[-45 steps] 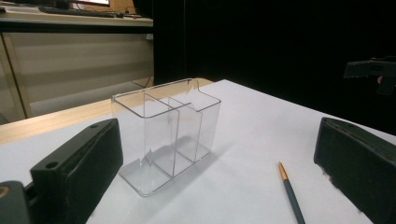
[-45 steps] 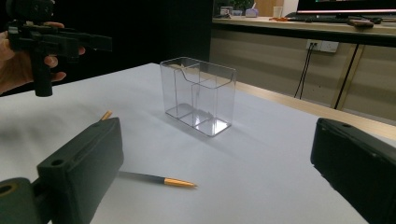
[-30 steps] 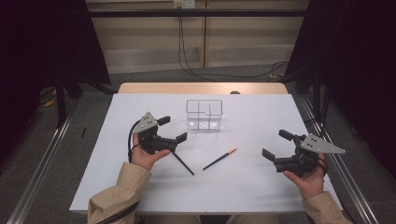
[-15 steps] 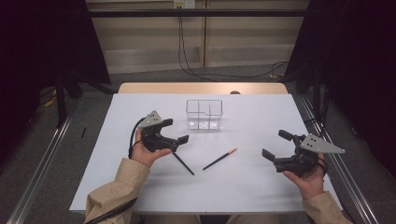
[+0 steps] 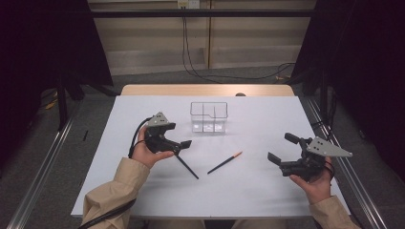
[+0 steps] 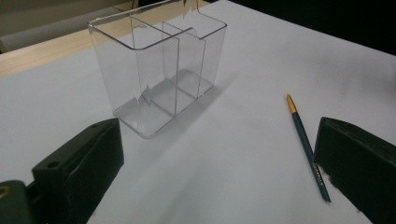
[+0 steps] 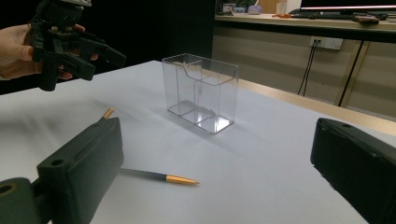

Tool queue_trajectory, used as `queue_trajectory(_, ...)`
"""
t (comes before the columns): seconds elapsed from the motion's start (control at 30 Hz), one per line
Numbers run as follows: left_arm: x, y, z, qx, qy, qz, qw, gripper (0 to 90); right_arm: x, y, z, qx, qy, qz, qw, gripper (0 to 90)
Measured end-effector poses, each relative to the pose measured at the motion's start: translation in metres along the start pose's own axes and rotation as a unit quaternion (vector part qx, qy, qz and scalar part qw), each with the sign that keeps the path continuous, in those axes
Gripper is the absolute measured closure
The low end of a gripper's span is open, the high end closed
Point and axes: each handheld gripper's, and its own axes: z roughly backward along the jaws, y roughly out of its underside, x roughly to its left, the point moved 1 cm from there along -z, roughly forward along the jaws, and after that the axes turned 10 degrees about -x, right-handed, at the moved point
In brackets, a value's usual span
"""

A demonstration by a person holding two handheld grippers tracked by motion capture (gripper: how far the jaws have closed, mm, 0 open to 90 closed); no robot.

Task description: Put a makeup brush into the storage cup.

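The wide-open left claw should drop squarely over the dark gold-tipped pencil, low right; right claw gapes empty.

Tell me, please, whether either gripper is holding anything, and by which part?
Nothing is held: the left gripper and the right gripper are open, and both pencils lie on the table.

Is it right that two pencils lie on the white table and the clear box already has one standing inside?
Not quite: the clear box is empty, as the left gripper view shows. Both pencils do lie on the white table.
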Motion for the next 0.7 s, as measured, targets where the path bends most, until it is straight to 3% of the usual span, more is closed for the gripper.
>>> queue_trajectory(0.4, 0.0042, -0.0004, -0.0023, 0.061, 0.006, -0.01, 0.9981, 2.0, 0.0001, 0.0005, -0.0004, 0.003, -0.002, 0.0, 1.0, 2.1)
queue_trajectory(0.43, 0.004, -0.0004, -0.0032, 0.076, 0.01, -0.013, 0.997, 2.2, 0.0002, 0.0005, -0.0004, 0.003, -0.002, 0.0, 1.0, 2.1)
queue_trajectory(0.7, 0.0027, -0.0009, -0.0058, 0.103, 0.018, -0.016, 0.9944, 2.2, 0.0, 0.0004, -0.0001, 0.003, -0.002, 0.0, 1.0, 2.1)
